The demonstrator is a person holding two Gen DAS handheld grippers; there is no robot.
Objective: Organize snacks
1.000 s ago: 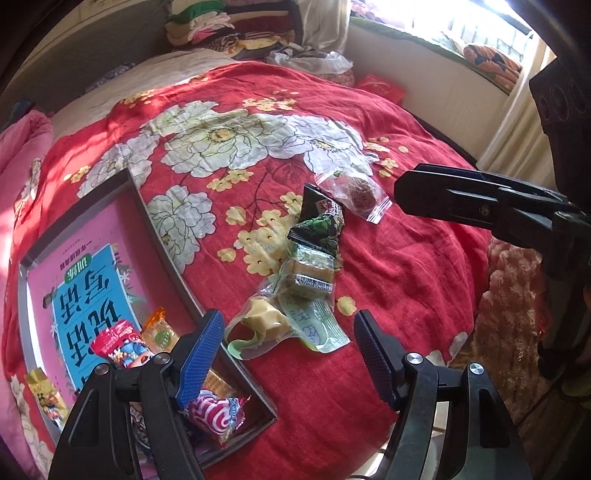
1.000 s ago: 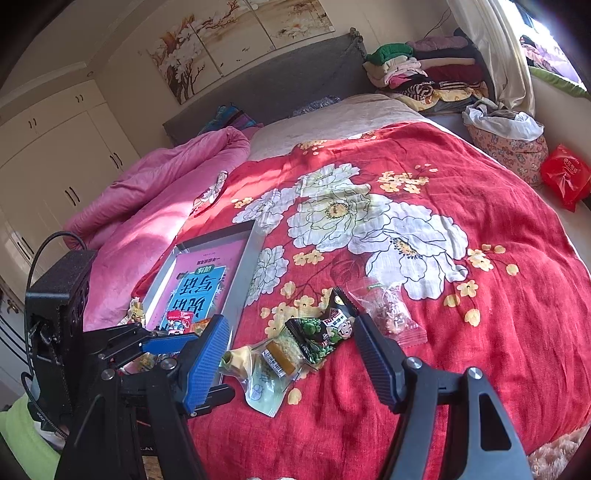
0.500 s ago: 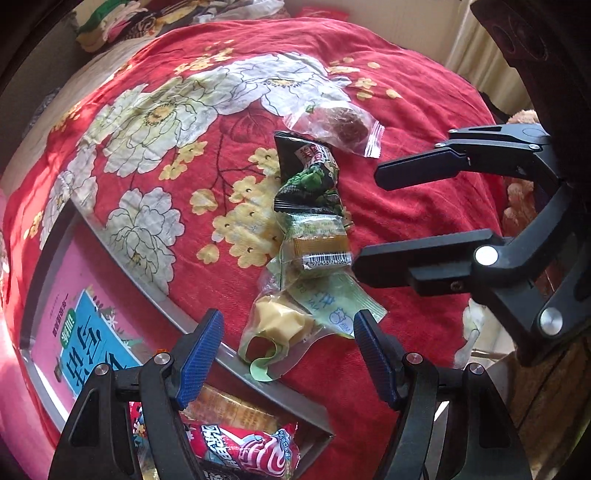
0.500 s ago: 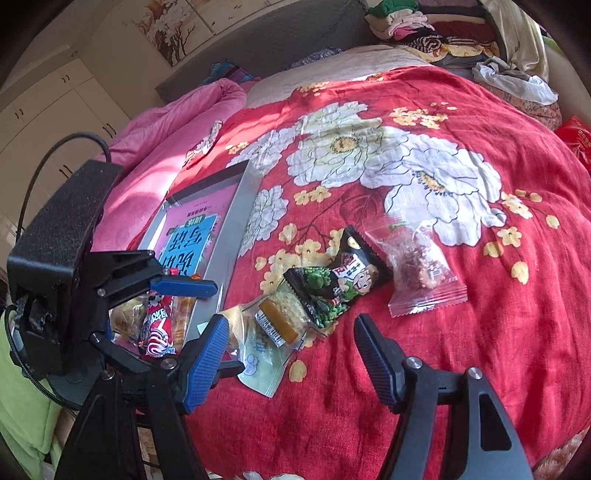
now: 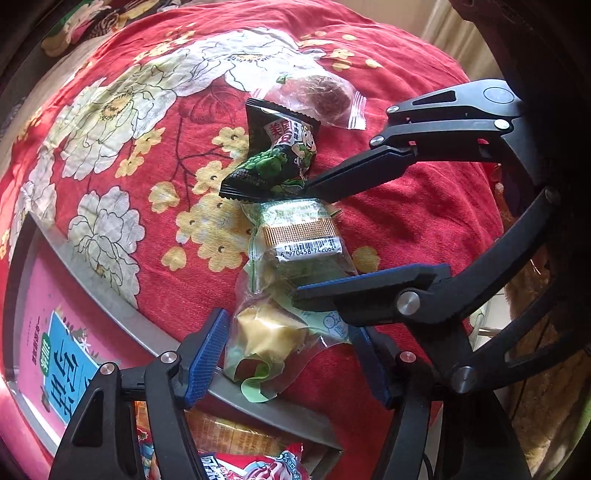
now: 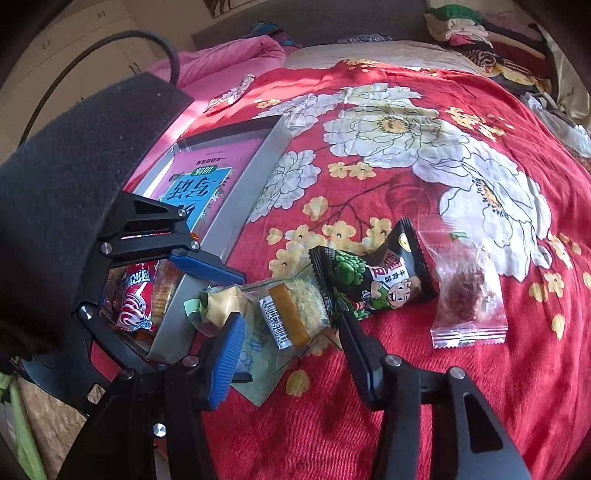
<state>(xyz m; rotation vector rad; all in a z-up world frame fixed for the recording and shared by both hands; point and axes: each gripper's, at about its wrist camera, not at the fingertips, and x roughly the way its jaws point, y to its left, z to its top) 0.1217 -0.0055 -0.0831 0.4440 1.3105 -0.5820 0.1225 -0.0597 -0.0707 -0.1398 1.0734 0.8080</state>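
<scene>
Several snacks lie in a row on the red floral bedspread. My left gripper [image 5: 291,354] is open, its fingers on either side of a clear pack with a yellow cake [image 5: 267,332] that rests on the tray's rim. My right gripper [image 6: 288,332] is open around a green pack with a barcode [image 6: 291,314], which also shows in the left wrist view [image 5: 303,236]. Beyond it lie a black and green pack [image 5: 279,155] and a clear pack with a brown ball [image 5: 325,98]. The two grippers sit close together.
A grey tray [image 6: 243,206] with a pink book in it lies to the left and holds a red and white snack [image 6: 135,295] and an orange pack [image 6: 164,291]. Pink bedding and folded clothes [image 6: 465,29] lie at the back. The bed's edge is near.
Both grippers have come down and forward to the snack row. The left now straddles the yellow cake pack, the right straddles the barcode pack. Both stay open.
</scene>
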